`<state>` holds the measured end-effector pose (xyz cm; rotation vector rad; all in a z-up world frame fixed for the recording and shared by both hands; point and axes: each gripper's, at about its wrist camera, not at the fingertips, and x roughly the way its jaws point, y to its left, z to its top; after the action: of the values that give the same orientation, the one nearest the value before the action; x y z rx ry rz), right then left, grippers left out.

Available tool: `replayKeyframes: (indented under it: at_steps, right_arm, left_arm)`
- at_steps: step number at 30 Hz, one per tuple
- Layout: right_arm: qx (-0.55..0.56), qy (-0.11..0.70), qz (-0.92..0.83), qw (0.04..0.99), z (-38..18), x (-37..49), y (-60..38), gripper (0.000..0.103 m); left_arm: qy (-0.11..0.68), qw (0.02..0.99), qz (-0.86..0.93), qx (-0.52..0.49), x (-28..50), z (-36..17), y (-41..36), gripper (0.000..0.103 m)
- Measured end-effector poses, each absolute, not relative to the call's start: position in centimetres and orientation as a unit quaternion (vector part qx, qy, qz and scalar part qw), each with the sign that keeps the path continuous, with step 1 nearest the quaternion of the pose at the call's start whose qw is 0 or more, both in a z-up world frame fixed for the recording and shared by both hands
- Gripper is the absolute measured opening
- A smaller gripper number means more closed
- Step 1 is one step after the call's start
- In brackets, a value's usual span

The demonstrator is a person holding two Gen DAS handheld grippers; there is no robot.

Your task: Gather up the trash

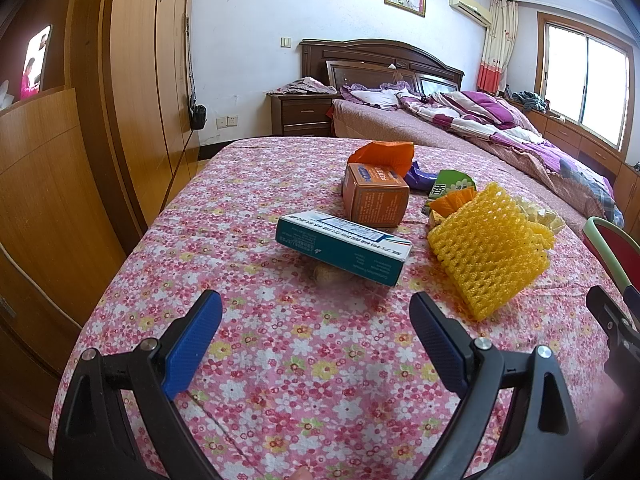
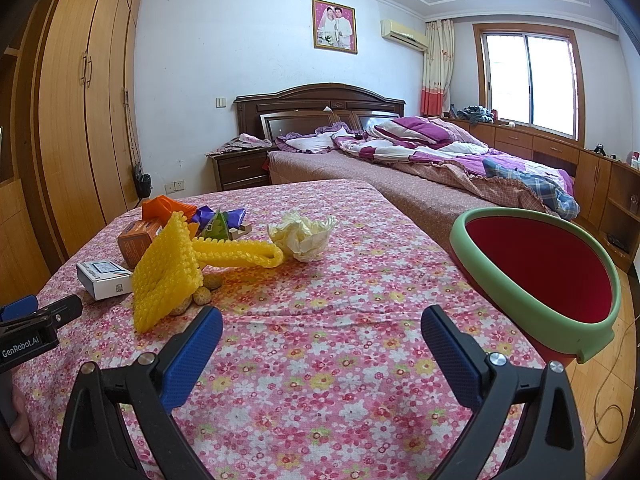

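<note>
Nothing looks picked up yet. The left gripper (image 1: 316, 312) is wide open and holds nothing. The right gripper (image 2: 322, 328) is wide open too, with nothing between its blue pads.

All the trash sits on the bench (image 2: 340, 360), which has a pink flower cloth over it. Nearest the left gripper is a white and teal box (image 1: 344, 248) lying flat, and something small and brown peeks out from under it. Just behind it is an orange box (image 1: 374, 198), and behind that an orange wrapper (image 1: 380, 152). To the right is a yellow foam net (image 1: 488, 248), standing up a bit. A second yellow foam net (image 2: 240, 256) lies flat behind it. A few peanuts (image 2: 200, 294) lie at its foot. A green packet (image 2: 218, 226) and a purple wrapper (image 2: 208, 214) sit farther back. A crumpled white paper (image 2: 304, 234) lies alone near the middle of the bench.

On the right edge of the bench is a red bin with a green rim (image 2: 532, 300). It looks empty inside, as far as can be seen. So the whole job is probably still left: each piece has to go into the bin.

The room is a bedroom. A bed (image 2: 420, 160) with purple covers stands behind the bench. Tall wooden wardrobes (image 2: 80, 120) fill the left wall. A window (image 2: 528, 80) lets in light on the far right, and a wedding picture (image 2: 334, 26) hangs on the wall.
</note>
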<state>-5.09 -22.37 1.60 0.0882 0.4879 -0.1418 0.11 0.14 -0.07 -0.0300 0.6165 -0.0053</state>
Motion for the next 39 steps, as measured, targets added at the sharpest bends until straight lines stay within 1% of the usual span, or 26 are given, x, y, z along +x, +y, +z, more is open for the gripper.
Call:
replayKeyframes:
  at_steps: [17,22,30,38,39]
  right_arm:
    - [0.049,0.237,-0.065,0.968,1.5,-5.0,-22.5,0.101]
    - [0.052,0.248,-0.063,0.965,1.3,-5.2,-22.6,0.101]
    - [0.076,0.276,-0.055,0.956,2.1,-4.3,-23.7,0.103]
    - [0.090,0.289,-0.048,0.952,3.4,-3.4,-24.0,0.103]
    - [0.091,0.291,-0.046,0.951,3.5,-3.3,-23.9,0.103]
  left_arm:
    - [0.303,0.953,-0.011,-0.012,-0.4,0.2,-0.2,0.094]
    - [0.312,0.949,-0.031,0.003,1.3,0.9,0.0,0.094]
    - [0.342,0.934,-0.076,0.072,4.9,1.5,-1.9,0.094]
    - [0.375,0.917,-0.099,0.095,7.7,0.4,-2.2,0.094]
    - [0.376,0.916,-0.101,0.094,7.8,0.3,-2.1,0.091]
